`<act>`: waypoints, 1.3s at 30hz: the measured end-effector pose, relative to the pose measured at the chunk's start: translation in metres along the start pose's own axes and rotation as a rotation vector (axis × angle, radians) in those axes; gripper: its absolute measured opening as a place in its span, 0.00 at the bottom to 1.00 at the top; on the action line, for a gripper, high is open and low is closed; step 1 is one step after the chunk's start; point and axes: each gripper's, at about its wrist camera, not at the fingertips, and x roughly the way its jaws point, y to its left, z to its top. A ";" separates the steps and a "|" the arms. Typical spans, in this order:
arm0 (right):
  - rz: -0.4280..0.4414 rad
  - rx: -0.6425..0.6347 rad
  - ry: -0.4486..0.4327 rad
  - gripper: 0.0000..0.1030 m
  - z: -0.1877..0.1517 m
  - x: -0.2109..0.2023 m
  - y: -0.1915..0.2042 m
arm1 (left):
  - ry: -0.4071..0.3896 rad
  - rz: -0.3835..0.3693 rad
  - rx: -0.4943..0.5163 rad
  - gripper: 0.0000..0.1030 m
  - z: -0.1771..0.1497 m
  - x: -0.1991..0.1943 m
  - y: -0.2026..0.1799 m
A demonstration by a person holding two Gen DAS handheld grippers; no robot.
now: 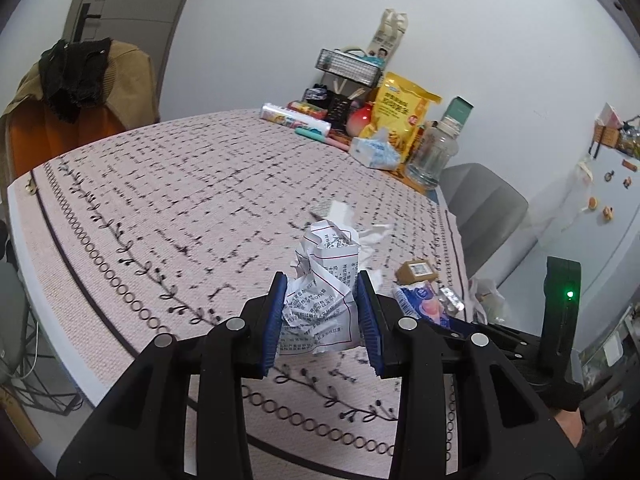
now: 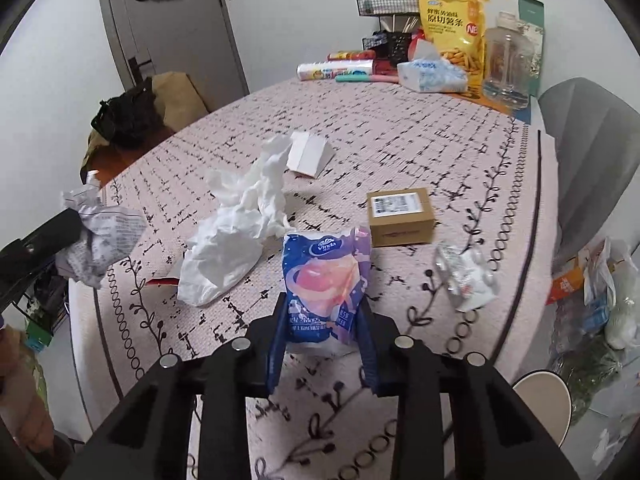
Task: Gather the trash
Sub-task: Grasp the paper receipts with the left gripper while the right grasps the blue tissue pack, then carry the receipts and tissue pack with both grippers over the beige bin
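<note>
Over the patterned tablecloth (image 2: 400,140), the left gripper (image 1: 322,312) clamped a crumpled printed paper (image 1: 324,280), while the right gripper (image 2: 322,340) pinched a blue tissue packet (image 2: 324,276).

counter (image 2: 400,140): patterned pink cloth | far edge: yellow snack bag (image 2: 454,28), clear jar (image 2: 508,68), tissue pack (image 2: 432,74), wire basket (image 2: 386,4) | grey chair (image 2: 592,140) stood beside | door (image 2: 168,28) was shut
</note>
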 end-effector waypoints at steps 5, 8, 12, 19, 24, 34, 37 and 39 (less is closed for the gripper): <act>0.040 0.015 -0.031 0.25 -0.003 -0.019 -0.006 | -0.006 -0.024 0.025 0.34 0.003 0.001 -0.018; 0.056 0.027 -0.067 0.25 -0.001 -0.034 -0.011 | -0.006 -0.039 0.046 0.34 0.007 0.004 -0.030; 0.052 0.062 -0.120 0.25 0.001 -0.056 -0.025 | -0.001 -0.063 0.070 0.34 0.010 0.010 -0.048; -0.002 0.128 -0.183 0.25 -0.001 -0.090 -0.066 | 0.022 -0.125 0.125 0.34 0.015 0.030 -0.093; -0.056 0.183 -0.212 0.25 -0.010 -0.111 -0.103 | 0.046 -0.177 0.165 0.34 0.014 0.048 -0.131; -0.167 0.309 -0.236 0.25 -0.039 -0.139 -0.177 | 0.114 -0.258 0.255 0.34 -0.001 0.081 -0.204; -0.198 0.352 -0.230 0.25 -0.051 -0.142 -0.201 | 0.141 -0.274 0.276 0.34 -0.007 0.093 -0.223; -0.214 0.371 -0.222 0.25 -0.059 -0.143 -0.212 | 0.157 -0.283 0.289 0.34 -0.010 0.101 -0.235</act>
